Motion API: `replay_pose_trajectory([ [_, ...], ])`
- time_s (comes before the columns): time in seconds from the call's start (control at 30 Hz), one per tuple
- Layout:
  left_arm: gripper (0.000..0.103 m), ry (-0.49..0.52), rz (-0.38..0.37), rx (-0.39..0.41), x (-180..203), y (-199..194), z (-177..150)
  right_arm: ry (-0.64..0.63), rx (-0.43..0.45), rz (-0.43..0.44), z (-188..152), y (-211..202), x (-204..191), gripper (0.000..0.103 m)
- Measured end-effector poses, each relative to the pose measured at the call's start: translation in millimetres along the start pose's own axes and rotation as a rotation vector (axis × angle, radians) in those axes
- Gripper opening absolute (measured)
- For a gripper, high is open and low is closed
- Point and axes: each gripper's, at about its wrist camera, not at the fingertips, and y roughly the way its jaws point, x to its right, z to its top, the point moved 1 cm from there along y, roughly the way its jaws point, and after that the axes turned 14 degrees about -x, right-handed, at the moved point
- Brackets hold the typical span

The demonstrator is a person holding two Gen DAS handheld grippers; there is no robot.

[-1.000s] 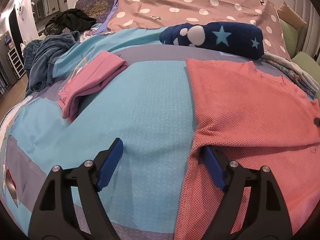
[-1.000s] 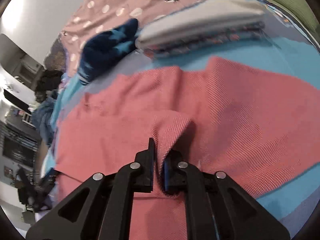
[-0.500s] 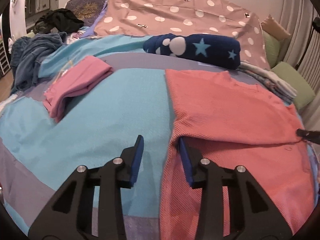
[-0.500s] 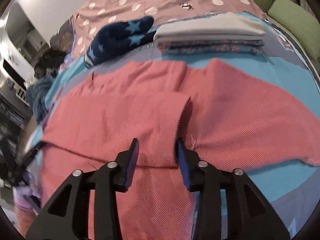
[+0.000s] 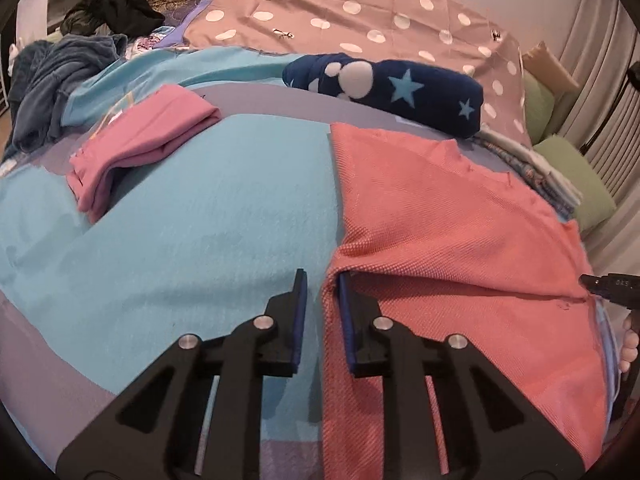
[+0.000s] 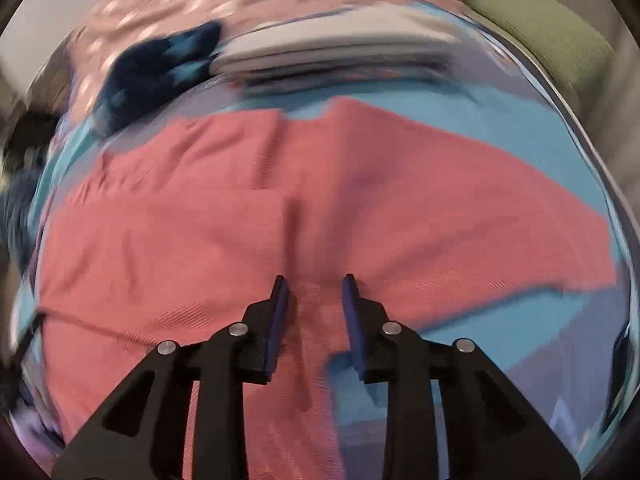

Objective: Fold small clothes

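Note:
A coral-red garment (image 5: pixel 448 232) lies spread on the blue bed cover (image 5: pixel 208 232), its top part folded down over its lower part. My left gripper (image 5: pixel 322 284) is narrowly open at the garment's left edge; its right finger sits under the fold and a thin strip of cloth stands between the jaws. The garment (image 6: pixel 200 248) fills the blurred right wrist view. My right gripper (image 6: pixel 314 292) is open just above it, holding nothing. Its tip shows in the left wrist view (image 5: pixel 608 286) at the garment's right edge.
A folded pink garment (image 5: pixel 140 148) lies at the left. A navy star-print roll (image 5: pixel 384 88) and a polka-dot cover (image 5: pixel 360 24) lie at the back. A stack of folded clothes (image 6: pixel 332 52) and green cushions (image 5: pixel 572 184) are at the right. Dark clothes (image 5: pixel 56 76) are piled far left.
My right gripper has let go of the garment fold, opened and pulled back. My left gripper's jaws have narrowed around the garment's left edge, and it has pulled back a little.

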Motion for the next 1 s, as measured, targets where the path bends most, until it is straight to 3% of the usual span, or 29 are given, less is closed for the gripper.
replay_pose_trajectory([
  [0.07, 0.02, -0.022, -0.041, 0.005, -6.3, -0.5, -2.0, -0.024, 0.068, -0.026, 2.3, -15.5, -15.4, 0.029],
  [0.13, 0.021, -0.032, -0.067, 0.013, -9.7, -1.7, -3.0, -0.151, 0.109, 0.011, 6.8, -30.3, -58.2, 0.031],
  [0.27, 0.026, -0.011, -0.065, 0.021, -4.7, -0.7, -3.9, -0.453, 0.068, 0.133, 10.3, -31.7, -163.5, 0.034],
  [0.43, 0.029, 0.015, -0.065, 0.027, -0.1, 0.6, -5.0, -0.735, 0.041, 0.121, 18.6, -5.1, -308.9, 0.034],
  [0.6, 0.029, 0.007, -0.078, 0.028, -3.3, 1.0, -6.4, -0.837, -0.016, -0.012, 22.2, 40.2, -395.0, 0.035],
  [0.67, 0.029, 0.006, -0.081, 0.026, -3.5, 1.7, -6.2, -0.85, -0.056, -0.049, 26.4, 56.9, -410.3, 0.046],
  [0.73, 0.029, 0.004, -0.084, 0.024, -3.8, 2.3, -6.1, -0.871, -0.069, -0.112, 25.0, 72.1, -423.3, 0.048],
  [0.8, 0.028, 0.002, -0.091, 0.028, -4.7, 2.2, -6.1, -0.869, -0.06, -0.159, 26.1, 84.5, -431.4, 0.005],
  [0.83, 0.025, -0.001, -0.096, 0.033, -5.5, 1.5, -6.3, -0.852, -0.052, -0.147, 29.1, 84.9, -429.6, 0.004],
  [0.87, 0.007, -0.006, -0.098, 0.038, -6.5, 0.8, -6.8, -0.84, -0.039, -0.127, 31.6, 83.9, -429.8, 0.003],
  [1.0, 0.006, -0.014, -0.085, 0.07, -6.8, -4.8, -9.3, -0.734, -0.037, 0.019, 54.2, 85.4, -430.3, 0.0],
])
